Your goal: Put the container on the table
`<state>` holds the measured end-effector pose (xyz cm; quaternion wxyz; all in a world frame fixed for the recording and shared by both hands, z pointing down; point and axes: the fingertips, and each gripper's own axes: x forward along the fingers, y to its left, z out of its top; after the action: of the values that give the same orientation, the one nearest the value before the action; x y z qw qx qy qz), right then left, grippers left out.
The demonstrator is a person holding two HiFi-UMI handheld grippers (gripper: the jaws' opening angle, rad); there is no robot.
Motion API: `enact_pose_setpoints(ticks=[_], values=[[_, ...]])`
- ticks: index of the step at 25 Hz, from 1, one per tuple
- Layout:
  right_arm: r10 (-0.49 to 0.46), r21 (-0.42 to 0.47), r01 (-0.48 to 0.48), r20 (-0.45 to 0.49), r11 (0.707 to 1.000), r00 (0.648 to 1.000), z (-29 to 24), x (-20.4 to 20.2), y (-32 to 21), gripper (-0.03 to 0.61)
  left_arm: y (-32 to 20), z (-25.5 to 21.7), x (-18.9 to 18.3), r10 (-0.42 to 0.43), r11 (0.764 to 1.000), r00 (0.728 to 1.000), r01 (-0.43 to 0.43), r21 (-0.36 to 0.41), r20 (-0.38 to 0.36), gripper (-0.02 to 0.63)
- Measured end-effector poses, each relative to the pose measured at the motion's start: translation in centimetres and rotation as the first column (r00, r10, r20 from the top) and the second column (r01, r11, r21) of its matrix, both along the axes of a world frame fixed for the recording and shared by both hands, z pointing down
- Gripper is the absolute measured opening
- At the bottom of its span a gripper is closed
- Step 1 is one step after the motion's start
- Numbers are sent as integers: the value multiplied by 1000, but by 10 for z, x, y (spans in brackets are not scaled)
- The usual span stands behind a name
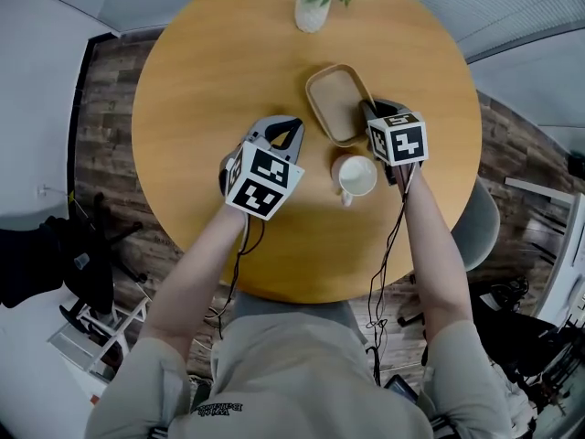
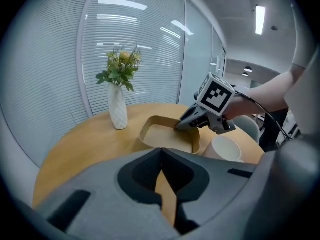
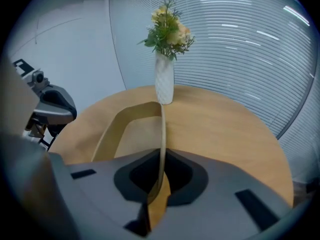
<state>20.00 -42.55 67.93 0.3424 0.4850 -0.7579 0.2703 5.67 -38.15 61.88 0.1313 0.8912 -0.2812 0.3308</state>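
Observation:
The container (image 1: 335, 99) is a shallow tan tray with rounded corners, near the middle of the round wooden table (image 1: 210, 80). It seems to lie flat on the tabletop. My right gripper (image 1: 370, 112) is shut on the thin wall of its right rim, and that wall runs straight between the jaws (image 3: 161, 156) in the right gripper view. The left gripper view shows the container (image 2: 162, 134) with the right gripper (image 2: 181, 126) on its rim. My left gripper (image 1: 283, 131) hovers left of the container, jaws together (image 2: 161, 154) and holding nothing.
A white cup (image 1: 355, 176) stands just in front of the container, under my right wrist. A white vase of flowers (image 1: 313, 7) is at the table's far edge. A grey chair (image 1: 480, 227) sits at the right. Window blinds surround the table.

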Motion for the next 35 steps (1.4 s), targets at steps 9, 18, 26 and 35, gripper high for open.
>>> enact_pose_setpoints(ticks=[9, 18, 26, 35], values=[[9, -58, -9, -4, 998, 1000, 27, 3, 4, 32, 8, 18, 6, 12, 999, 1000, -12, -39, 3, 21], [25, -74, -22, 37, 997, 999, 28, 2, 2, 34, 10, 20, 3, 10, 999, 1000, -10, -52, 0, 21], [30, -1, -30, 8, 1000, 1000, -3, 12, 2, 34, 10, -8, -2, -3, 1000, 1000, 3, -7, -19, 21], [25, 284, -12, -41, 959, 999, -133, 12, 2, 34, 12, -93, -5, -26, 991, 996, 38, 131, -89, 21]])
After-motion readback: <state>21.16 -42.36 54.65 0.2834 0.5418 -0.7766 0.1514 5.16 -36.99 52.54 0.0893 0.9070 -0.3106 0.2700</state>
